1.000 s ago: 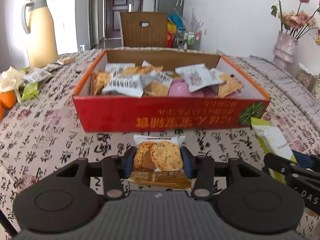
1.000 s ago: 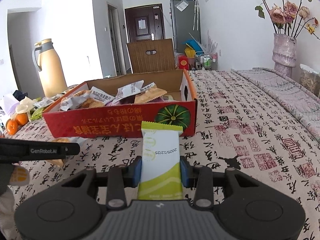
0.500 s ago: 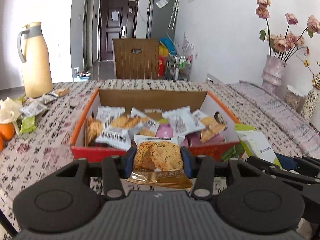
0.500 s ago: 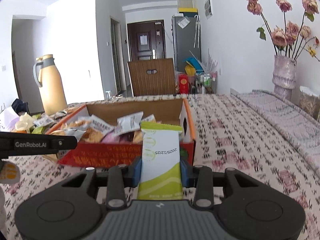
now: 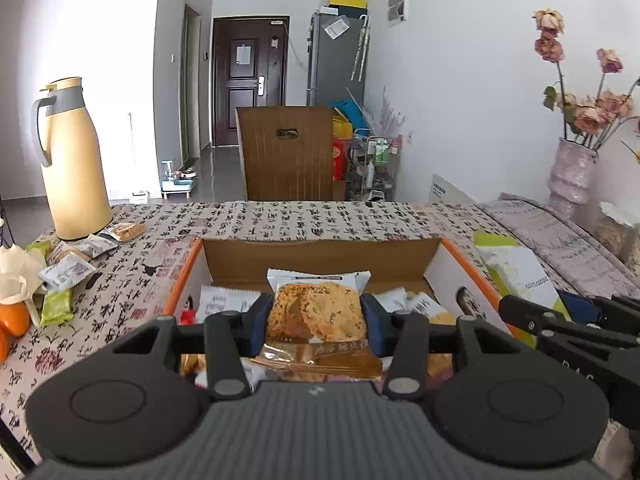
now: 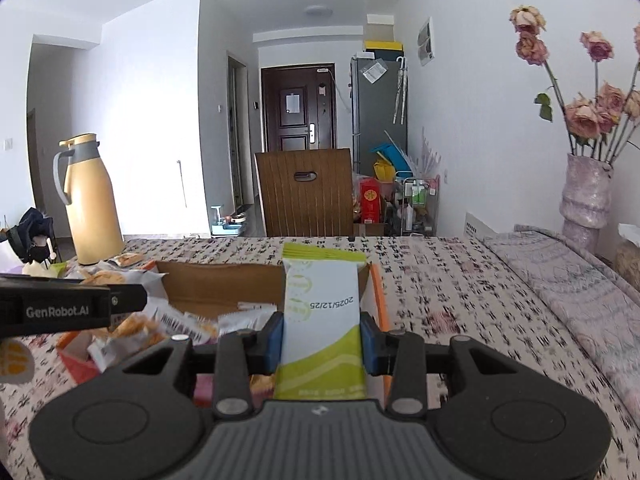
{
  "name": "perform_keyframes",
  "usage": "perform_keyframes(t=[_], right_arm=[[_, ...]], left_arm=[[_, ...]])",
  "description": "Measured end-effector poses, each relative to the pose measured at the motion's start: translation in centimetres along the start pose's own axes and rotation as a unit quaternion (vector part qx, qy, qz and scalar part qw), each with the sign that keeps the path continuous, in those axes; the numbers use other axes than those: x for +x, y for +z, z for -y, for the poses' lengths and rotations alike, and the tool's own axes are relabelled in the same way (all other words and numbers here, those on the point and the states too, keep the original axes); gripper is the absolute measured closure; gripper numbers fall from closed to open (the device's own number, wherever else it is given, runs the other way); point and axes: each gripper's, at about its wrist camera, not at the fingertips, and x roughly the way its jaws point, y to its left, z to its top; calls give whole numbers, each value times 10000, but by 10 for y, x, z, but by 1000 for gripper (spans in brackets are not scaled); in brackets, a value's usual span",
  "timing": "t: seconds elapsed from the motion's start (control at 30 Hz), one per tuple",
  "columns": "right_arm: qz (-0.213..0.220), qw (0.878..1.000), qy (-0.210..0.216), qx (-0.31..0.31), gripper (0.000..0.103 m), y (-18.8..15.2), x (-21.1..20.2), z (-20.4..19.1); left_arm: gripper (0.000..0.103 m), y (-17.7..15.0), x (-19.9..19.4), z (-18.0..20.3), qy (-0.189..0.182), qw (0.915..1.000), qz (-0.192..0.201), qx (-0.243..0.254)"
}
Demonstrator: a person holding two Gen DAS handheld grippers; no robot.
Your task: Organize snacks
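Note:
My left gripper (image 5: 316,320) is shut on a cookie packet (image 5: 317,310) with a gold bottom edge, held above the open cardboard snack box (image 5: 320,254). My right gripper (image 6: 322,338) is shut on a green and white snack packet (image 6: 322,312), held over the right end of the same box (image 6: 224,284). The box holds several wrapped snacks. The right gripper and its packet also show at the right of the left wrist view (image 5: 520,280). The left gripper's arm shows at the left of the right wrist view (image 6: 60,308).
A yellow thermos (image 5: 72,160) stands at the table's far left, with several loose snack packets (image 5: 76,256) and oranges (image 5: 12,316) near it. A vase of flowers (image 5: 572,176) stands at the far right. A wooden chair (image 5: 286,152) is behind the table.
Both grippers have risen and moved forward with their packets, from in front of the box's red front wall to above the box's inside.

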Motion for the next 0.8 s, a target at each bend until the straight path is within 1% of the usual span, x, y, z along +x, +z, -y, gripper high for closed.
perform_keyframes(t=[0.2, 0.23, 0.27, 0.43, 0.47, 0.5, 0.53, 0.57, 0.6, 0.63, 0.67, 0.7, 0.8], right_arm=[[-107, 9999, -4, -38, 65, 17, 37, 1], [-195, 9998, -19, -46, 65, 19, 50, 1], [-195, 9998, -19, -46, 65, 19, 50, 1], [-533, 9985, -118, -15, 65, 15, 82, 4], [-580, 9983, -111, 13, 64, 14, 86, 5], [-621, 9980, -76, 52, 64, 13, 89, 6], [-640, 9979, -55, 94, 62, 11, 90, 7], [-627, 9979, -43, 140, 50, 10, 90, 9], [-607, 9980, -19, 176, 32, 10, 88, 10], [-558, 9982, -6, 206, 23, 10, 86, 10], [-469, 9987, -24, 221, 9, 9, 82, 11], [-399, 9990, -40, 221, 4, 9, 77, 12], [-331, 9990, 0, 303, 1, 7, 63, 15]], left_arm=[[55, 11, 28, -3, 154, 9999, -59, -1], [55, 11, 33, -3, 166, 9998, -84, -11], [55, 11, 37, -4, 178, 9998, -111, -28], [54, 8, 55, -12, 247, 9992, -281, -163], [49, 7, 56, -13, 251, 9991, -289, -168], [38, 6, 56, -14, 258, 9991, -279, -180], [30, 5, 54, -15, 282, 9992, -230, -181], [16, 5, 52, -17, 315, 9992, -165, -175], [5, 5, 49, -18, 341, 9992, -89, -174], [1, 5, 46, -19, 354, 9992, -13, -182], [0, 5, 42, -21, 366, 9991, 49, -195], [0, 5, 39, -22, 373, 9991, 59, -208], [0, 6, 32, -27, 294, 9992, 69, -273]])
